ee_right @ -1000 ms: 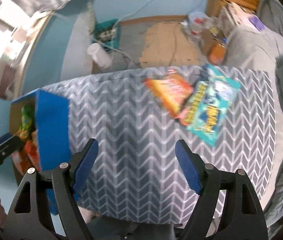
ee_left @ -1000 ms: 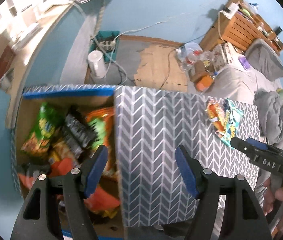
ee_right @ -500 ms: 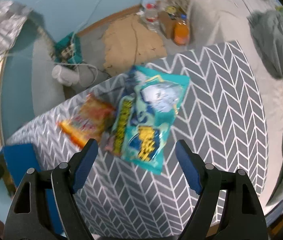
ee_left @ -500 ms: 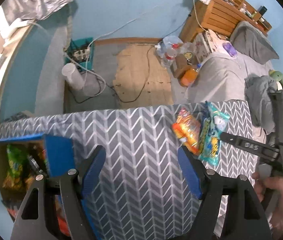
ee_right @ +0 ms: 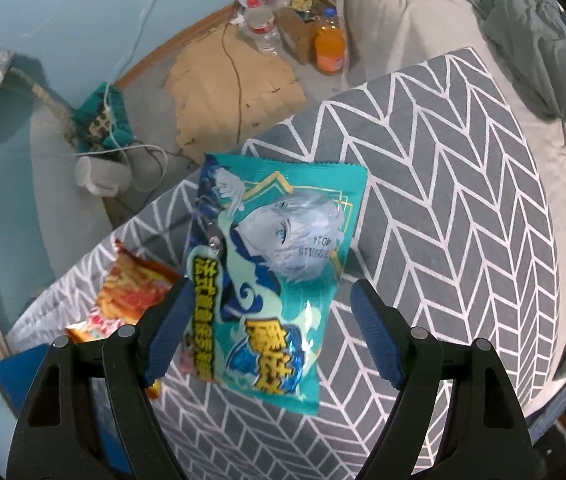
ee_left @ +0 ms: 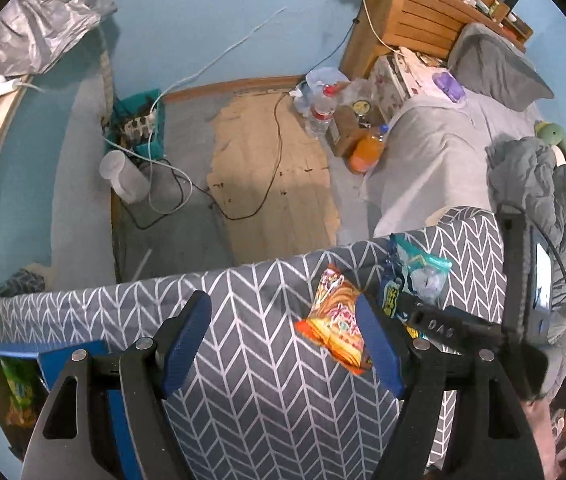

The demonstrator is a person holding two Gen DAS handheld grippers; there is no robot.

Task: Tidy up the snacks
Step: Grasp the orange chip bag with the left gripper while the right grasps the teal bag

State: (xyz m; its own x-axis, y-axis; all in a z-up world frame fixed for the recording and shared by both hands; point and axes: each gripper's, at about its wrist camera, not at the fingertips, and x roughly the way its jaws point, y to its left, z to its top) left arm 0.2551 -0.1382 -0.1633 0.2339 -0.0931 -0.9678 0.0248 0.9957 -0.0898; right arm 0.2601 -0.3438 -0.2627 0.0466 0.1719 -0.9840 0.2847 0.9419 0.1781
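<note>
Right gripper (ee_right: 271, 334), fingers apart over teal packet (ee_right: 279, 256) — we risk pinching the overlapped orange packet (ee_right: 135, 292); left gripper (ee_left: 283, 344) spread, empty.

Grey bench (ee_right: 463, 208) covered in white chevron cloth. Lying flat on it: teal snack packet (ee_right: 275, 264), and just beside that packet, overlapped at one edge, orange snack packet (ee_right: 131, 300). Blue-rimmed box (ee_left: 79, 364) farther beyond the orange packet, at the bench's end.

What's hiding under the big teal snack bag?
The teal plastic snack bag lies on grey chevron-patterned fabric. Its left edge covers part of an orange snack packet. Whatever else sits beneath it is covered.
</note>
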